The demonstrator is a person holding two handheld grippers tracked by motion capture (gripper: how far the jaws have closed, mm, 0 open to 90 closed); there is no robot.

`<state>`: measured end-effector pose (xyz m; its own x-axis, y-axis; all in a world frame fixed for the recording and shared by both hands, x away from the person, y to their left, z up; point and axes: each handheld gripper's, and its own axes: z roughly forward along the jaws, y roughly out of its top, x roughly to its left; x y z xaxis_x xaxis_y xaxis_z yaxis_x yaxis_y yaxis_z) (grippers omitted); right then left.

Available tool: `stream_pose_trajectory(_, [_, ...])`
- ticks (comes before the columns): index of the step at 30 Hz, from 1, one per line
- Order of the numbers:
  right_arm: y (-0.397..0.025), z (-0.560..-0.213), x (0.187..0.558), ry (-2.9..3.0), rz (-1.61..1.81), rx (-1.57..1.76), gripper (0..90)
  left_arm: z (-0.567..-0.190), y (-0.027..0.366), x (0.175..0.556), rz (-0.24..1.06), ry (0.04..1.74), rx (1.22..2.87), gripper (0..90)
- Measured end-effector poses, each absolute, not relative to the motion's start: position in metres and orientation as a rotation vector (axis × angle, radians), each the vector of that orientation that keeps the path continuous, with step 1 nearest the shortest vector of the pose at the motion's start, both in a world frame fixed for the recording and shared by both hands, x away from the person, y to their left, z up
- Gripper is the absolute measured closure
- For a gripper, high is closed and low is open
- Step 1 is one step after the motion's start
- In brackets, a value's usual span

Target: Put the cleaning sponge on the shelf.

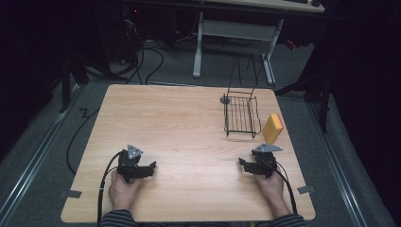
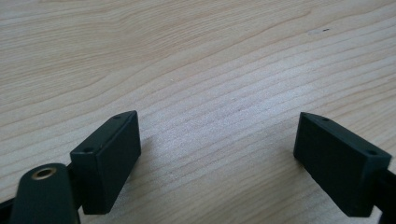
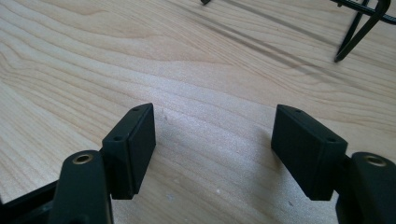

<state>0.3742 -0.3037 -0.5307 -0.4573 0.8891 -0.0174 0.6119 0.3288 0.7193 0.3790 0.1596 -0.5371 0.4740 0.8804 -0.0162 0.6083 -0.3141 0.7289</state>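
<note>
Yellow rectangular sponge [image 1: 273,127] sat near the right edge of the light wooden table [image 1: 179,127], leaning just beside the black wire rack [image 1: 241,115]. Small grey disc [image 1: 225,100] lay at the rack's far-left corner. Right gripper [image 1: 246,165] rested on the table near the sponge, jaws wide apart, holding nothing. Left gripper [image 1: 150,169] rested well apart at the table's near left, jaws also spread wide and empty. Both faced inward.
</note>
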Motion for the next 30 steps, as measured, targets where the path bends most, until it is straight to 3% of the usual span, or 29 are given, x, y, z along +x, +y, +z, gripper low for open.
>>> stream_pose_trajectory(30, [-0.306, -0.5303, 0.3718, 2.219, 0.913, 1.305, 26.9, -0.537, 0.1598, 0.3783, 0.513, 1.233, 2.04, 15.7])
